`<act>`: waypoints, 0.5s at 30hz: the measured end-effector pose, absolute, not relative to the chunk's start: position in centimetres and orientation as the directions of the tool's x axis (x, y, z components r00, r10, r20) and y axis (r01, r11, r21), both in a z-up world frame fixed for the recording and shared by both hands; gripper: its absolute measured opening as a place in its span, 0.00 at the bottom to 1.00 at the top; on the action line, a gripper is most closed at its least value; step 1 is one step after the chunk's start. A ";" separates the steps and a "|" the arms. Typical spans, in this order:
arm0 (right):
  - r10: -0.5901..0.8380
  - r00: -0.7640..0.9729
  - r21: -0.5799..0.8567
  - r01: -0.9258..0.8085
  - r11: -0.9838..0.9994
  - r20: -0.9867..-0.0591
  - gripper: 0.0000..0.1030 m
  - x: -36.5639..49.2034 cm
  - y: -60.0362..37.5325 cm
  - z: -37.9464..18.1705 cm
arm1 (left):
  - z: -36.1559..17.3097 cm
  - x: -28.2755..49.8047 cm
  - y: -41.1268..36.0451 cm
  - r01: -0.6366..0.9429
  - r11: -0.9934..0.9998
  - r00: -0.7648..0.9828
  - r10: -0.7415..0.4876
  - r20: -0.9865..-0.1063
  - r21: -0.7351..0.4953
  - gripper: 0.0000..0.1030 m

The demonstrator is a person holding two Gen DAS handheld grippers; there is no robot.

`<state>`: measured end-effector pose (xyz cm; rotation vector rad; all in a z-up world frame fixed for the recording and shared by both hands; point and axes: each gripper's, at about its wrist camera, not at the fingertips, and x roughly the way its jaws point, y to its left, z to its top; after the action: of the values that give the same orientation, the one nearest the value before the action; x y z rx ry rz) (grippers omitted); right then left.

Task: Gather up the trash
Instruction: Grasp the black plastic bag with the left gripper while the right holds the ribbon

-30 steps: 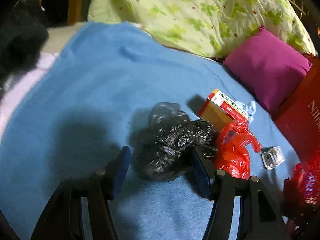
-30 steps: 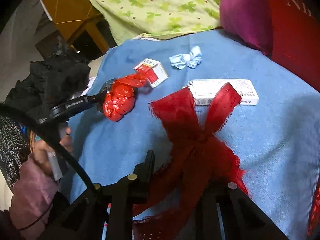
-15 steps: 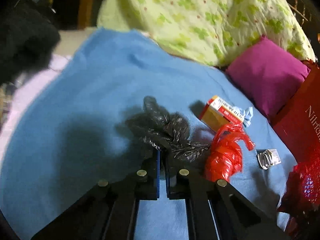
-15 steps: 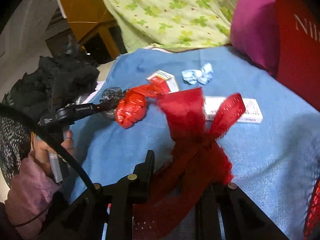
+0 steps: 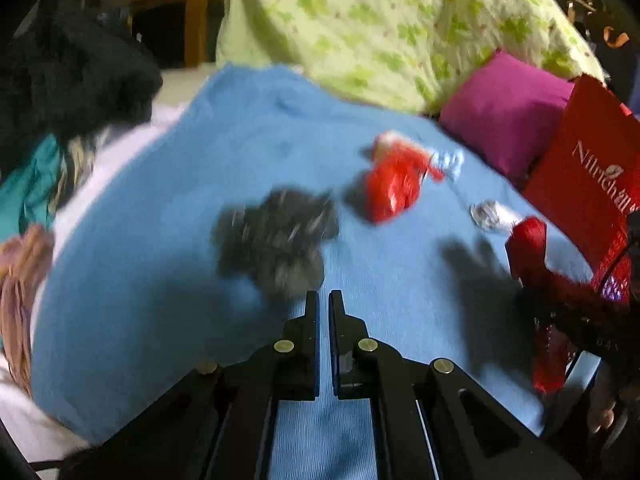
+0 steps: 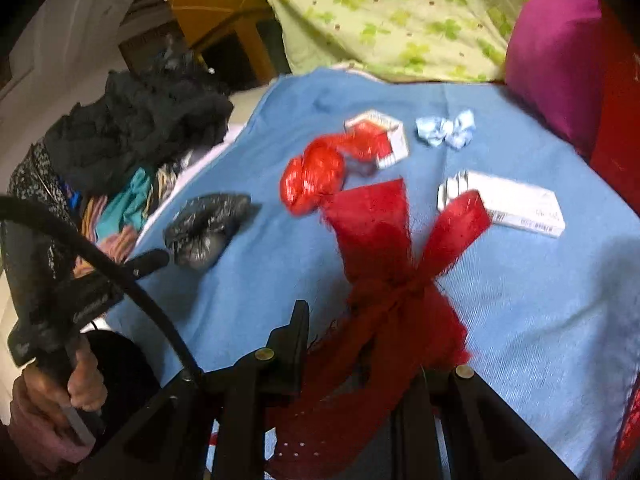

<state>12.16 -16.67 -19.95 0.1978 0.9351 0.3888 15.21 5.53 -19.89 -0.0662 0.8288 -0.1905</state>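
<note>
**Trash on blanket: left claw empty and together, right claw clamped on red mesh**

Left gripper (image 5: 324, 297): jaws together, only a thin slit, bare blue cloth showing through it, nothing seen pinched. Just ahead of its tips, crumpled black plastic bag (image 5: 276, 240), motion-blurred, lying on blue blanket (image 5: 160, 208). Cannot tell whether tips touch the bag's near edge. From right wrist view, same bag near the blanket's left edge, with the left claw's tip right beside it. Person's hand (image 6: 72, 392) wrapped round that claw's handle, pink sleeve below.

Right gripper (image 6: 360, 344): clamped on red mesh bag (image 6: 384, 248), fabric bunched between the jaws, knotted like a bow, two tails fanning upward over the blanket. Right finger mostly hidden behind the mesh.

Loose on the blanket beyond:
- red plastic bag (image 6: 312, 180), scrunched, touching red-and-white carton (image 6: 380, 136) behind it
- pale blue wrapper (image 6: 446, 128), just right of the carton, apart from it
- flat white box (image 6: 516, 204), partly behind one mesh tail

Around the edges: green floral quilt (image 5: 400, 28) at the back, magenta pillow (image 5: 504, 108) to the right, red carrier bag (image 5: 588, 168) beside the pillow, dark clothes pile (image 6: 140, 120) off the blanket's left side.
</note>
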 end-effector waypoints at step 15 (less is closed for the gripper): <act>0.436 0.581 0.467 -0.107 0.878 -0.687 0.72 12.5 -20.0 -19.0 | -19.1 18.9 7.8 0.070 0.991 0.659 -0.131 -0.741 -0.113 0.77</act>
<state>12.54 -19.98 -19.03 0.4008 0.9002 0.3272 18.89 7.77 -19.12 -0.0772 0.8443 -0.1140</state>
